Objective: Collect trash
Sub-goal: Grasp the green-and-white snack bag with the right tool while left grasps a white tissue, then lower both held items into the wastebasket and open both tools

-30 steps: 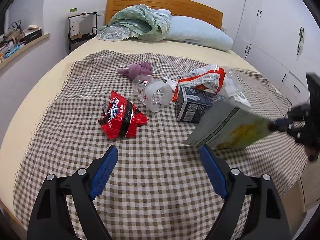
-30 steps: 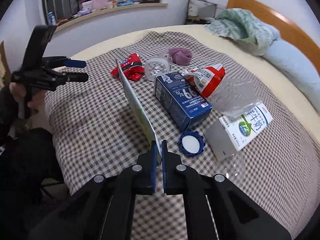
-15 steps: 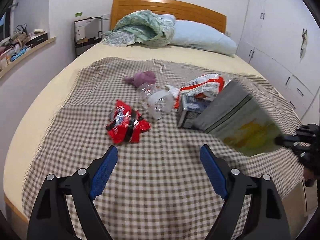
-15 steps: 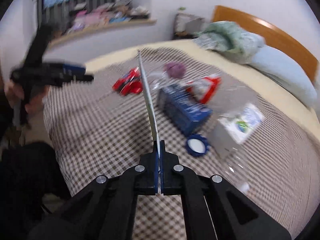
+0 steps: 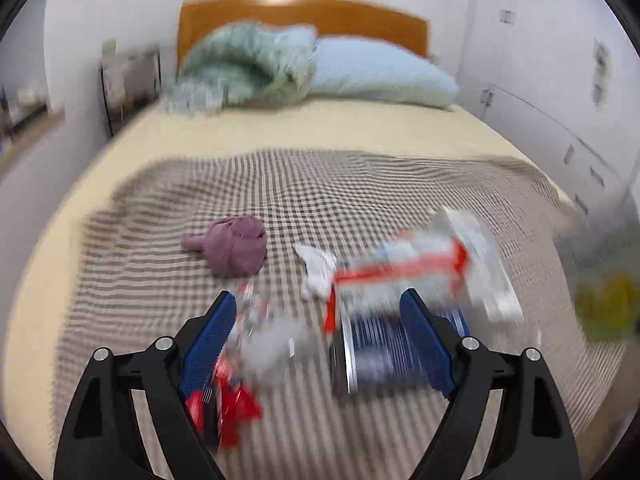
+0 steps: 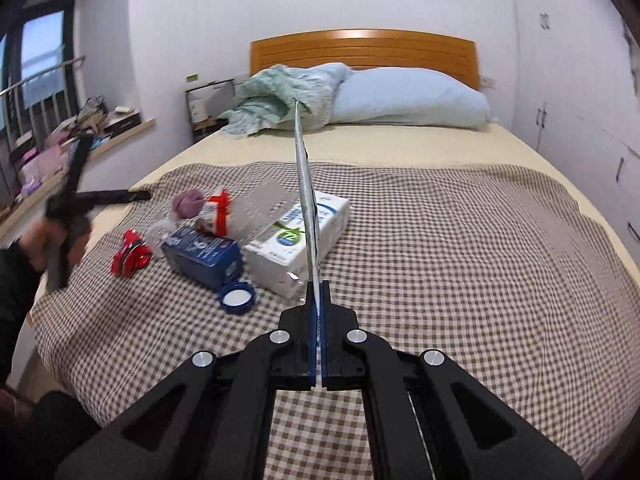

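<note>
Bed [image 6: 400, 148] fills both views; checked cloth [image 6: 440, 248] covers its foot half, pillow [image 6: 408, 98] and green blanket [image 6: 288, 96] sit at the headboard end.

All the trash is clustered on the cloth toward the bed's left edge:
- white milk carton [image 6: 296, 240]
- blue carton [image 6: 204, 254], touching the white one
- red-white snack bag [image 6: 219, 210], behind the blue carton
- clear plastic piece [image 6: 264, 204], partly over the white carton
- red wrapper [image 6: 130, 258], nearest the left edge
- blue lid [image 6: 237, 298], just in front of the blue carton
- purple cloth ball [image 5: 240, 250], behind the pile; trash or not, can't tell

Right gripper [image 6: 318, 308]: fingers pressed together, pinching a flat pouch [image 6: 306, 200] by its bottom edge. The pouch is now seen edge-on and upright above the cloth, whereas a second ago it leaned left. So one item is already collected, off the bed, and needs a bin; none is visible.

Left gripper [image 5: 320, 340]: a second ago it hung back near the foot edge, now it's right over the pile, with heavy blur. Its jaws are spread but closing, and the blue carton [image 5: 380, 356] and the clear plastic piece lie in the gap with nothing gripped yet. Probably the next pick.
</note>
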The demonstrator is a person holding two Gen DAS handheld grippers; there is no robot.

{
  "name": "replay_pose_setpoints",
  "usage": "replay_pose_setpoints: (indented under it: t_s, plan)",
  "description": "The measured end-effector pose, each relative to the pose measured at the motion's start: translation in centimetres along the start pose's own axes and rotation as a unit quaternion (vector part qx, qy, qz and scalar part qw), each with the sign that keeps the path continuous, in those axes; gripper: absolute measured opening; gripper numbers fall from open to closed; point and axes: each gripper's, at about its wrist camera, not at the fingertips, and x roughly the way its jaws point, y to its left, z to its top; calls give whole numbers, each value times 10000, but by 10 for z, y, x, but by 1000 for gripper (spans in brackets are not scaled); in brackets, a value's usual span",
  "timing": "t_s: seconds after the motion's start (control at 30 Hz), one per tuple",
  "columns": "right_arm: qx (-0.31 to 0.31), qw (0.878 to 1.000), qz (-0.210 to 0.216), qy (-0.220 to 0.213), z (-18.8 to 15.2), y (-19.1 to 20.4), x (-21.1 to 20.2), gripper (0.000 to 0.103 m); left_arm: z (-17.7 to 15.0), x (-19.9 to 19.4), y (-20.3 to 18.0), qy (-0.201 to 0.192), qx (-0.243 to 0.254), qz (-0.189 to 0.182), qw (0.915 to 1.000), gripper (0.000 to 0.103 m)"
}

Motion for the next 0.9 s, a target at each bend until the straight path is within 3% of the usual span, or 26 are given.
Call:
replay_pose_setpoints:
  t_s: [0.03,0.1,0.13,0.17,0.23,0.37,0.43,0.6,0.77,0.9]
  plan:
    - [31,10000,20,9,0,-2,3,1,18,24,9,306,-248,-127,9991,66]
    - [121,9999,16,22,0,-5,9,1,41,65,21,749,-635,-255,9948,63]
    - [152,9999,25,35,0,-6,13,1,51,88,25,974,-807,-224,9917,54]
    - [183,9998,-2,27,0,-7,16,1,58,108,25,1197,-954,-124,9881,54]
    - [251,9997,-12,63,1,-8,22,1,66,148,22,1676,-991,-82,9808,54]
    - [329,9991,-221,145,2,-20,32,1,61,200,13,2263,-804,266,9704,51]
    - [415,9982,-377,208,1,-25,38,1,56,213,11,2435,-631,314,9673,0]
    - [555,9964,-569,284,-2,-31,48,1,63,178,15,1998,-541,89,9783,0]
    - [646,9963,-543,156,8,-26,38,1,106,86,21,1111,-594,-75,9920,0]
    - [547,9969,-561,10,22,-15,13,1,134,2,8,478,-485,-333,9971,0]
